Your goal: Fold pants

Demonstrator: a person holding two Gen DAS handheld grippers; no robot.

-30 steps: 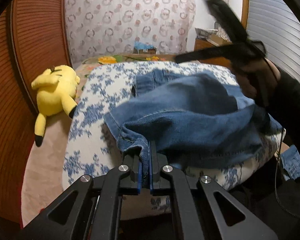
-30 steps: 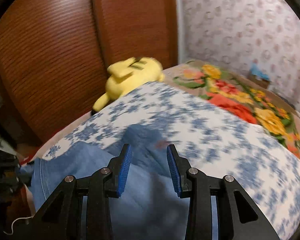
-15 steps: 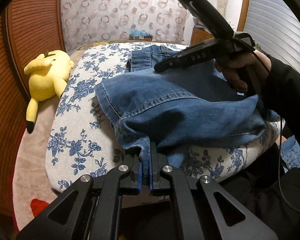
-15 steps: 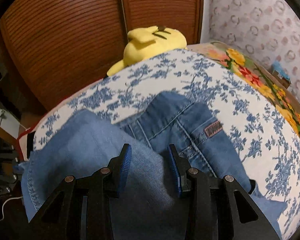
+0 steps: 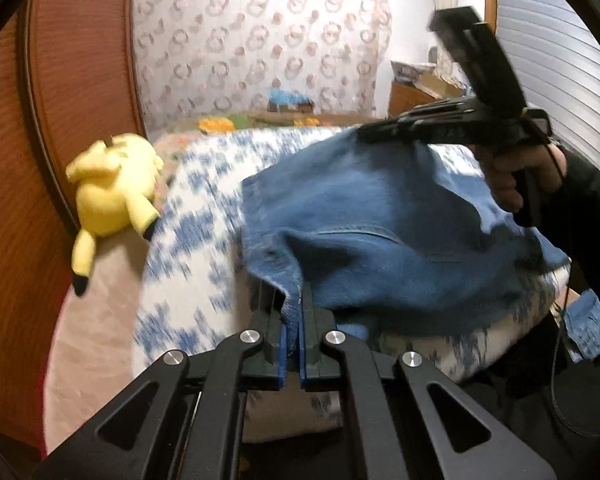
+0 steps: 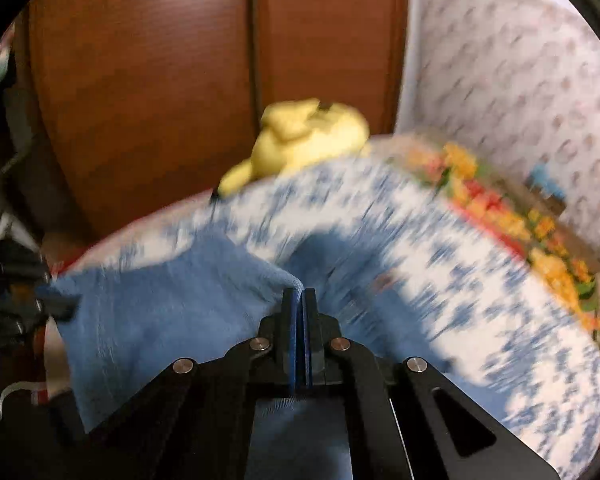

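Note:
Blue jeans (image 5: 380, 220) lie bunched on a bed with a blue-flowered cover (image 5: 188, 240). My left gripper (image 5: 294, 316) is shut on a hem edge at the near side of the bed. In the right wrist view my right gripper (image 6: 300, 292) has its jaws closing to a tight pinch on a raised fold of the jeans (image 6: 160, 312), pads pressing the cloth. The left wrist view shows that right gripper (image 5: 364, 134) held by a hand (image 5: 516, 176), lifting the denim into a peak. Both views are motion-blurred.
A yellow plush toy (image 5: 112, 192) lies at the bed's left edge against a wooden wardrobe (image 6: 140, 100). A bright flowered blanket (image 6: 520, 220) covers the far part of the bed. A patterned curtain (image 5: 260, 48) hangs behind. A dresser (image 5: 412, 96) stands at back right.
The right gripper's fingers, apart over the denim before, have come together on a fold and pulled it up. The left gripper keeps its hold on the hem.

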